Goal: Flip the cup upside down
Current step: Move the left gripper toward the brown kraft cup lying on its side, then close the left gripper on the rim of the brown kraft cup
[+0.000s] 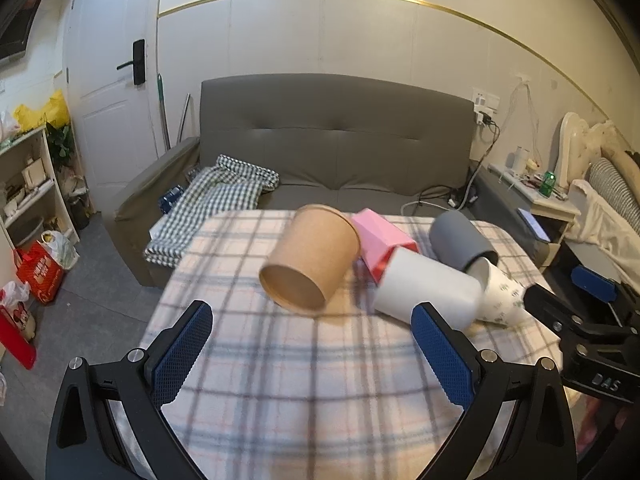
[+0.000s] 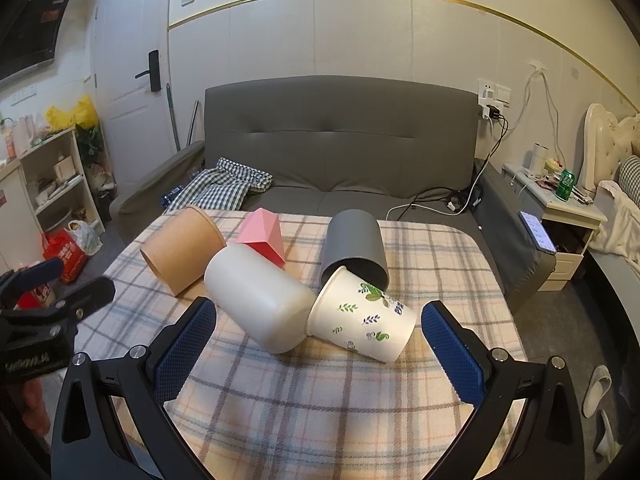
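Observation:
Several cups lie on their sides on the plaid-covered table. A brown paper cup lies at the left, its base toward me; it also shows in the right wrist view. A plain white cup lies in the middle, a leaf-printed white cup to its right, a grey cup behind. My left gripper is open, short of the brown and white cups. My right gripper is open, just in front of the white and leaf-printed cups.
A pink house-shaped box stands among the cups. A grey sofa with a checked cloth is behind the table. Shelves and bags stand at the left, a nightstand and bed at the right.

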